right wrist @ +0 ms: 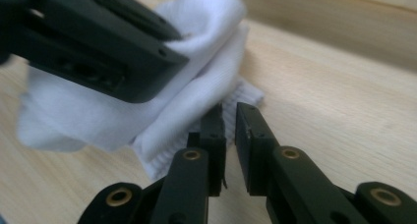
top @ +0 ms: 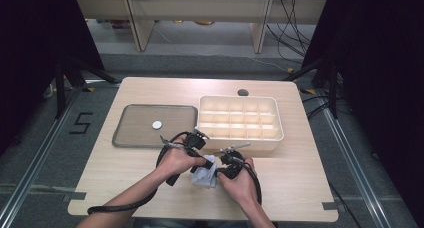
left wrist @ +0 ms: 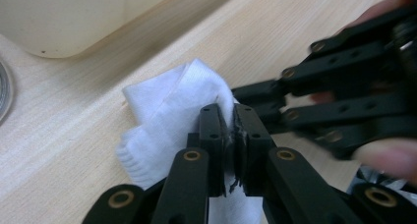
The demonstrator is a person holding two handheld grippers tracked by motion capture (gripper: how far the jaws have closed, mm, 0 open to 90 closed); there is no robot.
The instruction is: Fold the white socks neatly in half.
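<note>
A white ribbed sock (top: 206, 176) lies crumpled on the wooden table between my two hands. My left gripper (left wrist: 231, 120) is shut on a fold of the sock (left wrist: 167, 111), which bulges out to the left of its jaws. In the high view the left gripper (top: 201, 162) comes in from the left and the right gripper (top: 218, 169) from the right, tips close together. My right gripper (right wrist: 230, 115) stands slightly open beside the ribbed edge of the sock (right wrist: 196, 94), its pads not pressing on it. The left gripper (right wrist: 147, 57) crosses the upper left of the right gripper view.
A cream box (top: 241, 138) with several compartments stands just beyond the hands. A grey tray (top: 131, 133) to its left holds a small white disc (top: 157, 124). A round hole (top: 243, 92) sits at the table's far edge. Bare wood extends right of the hands.
</note>
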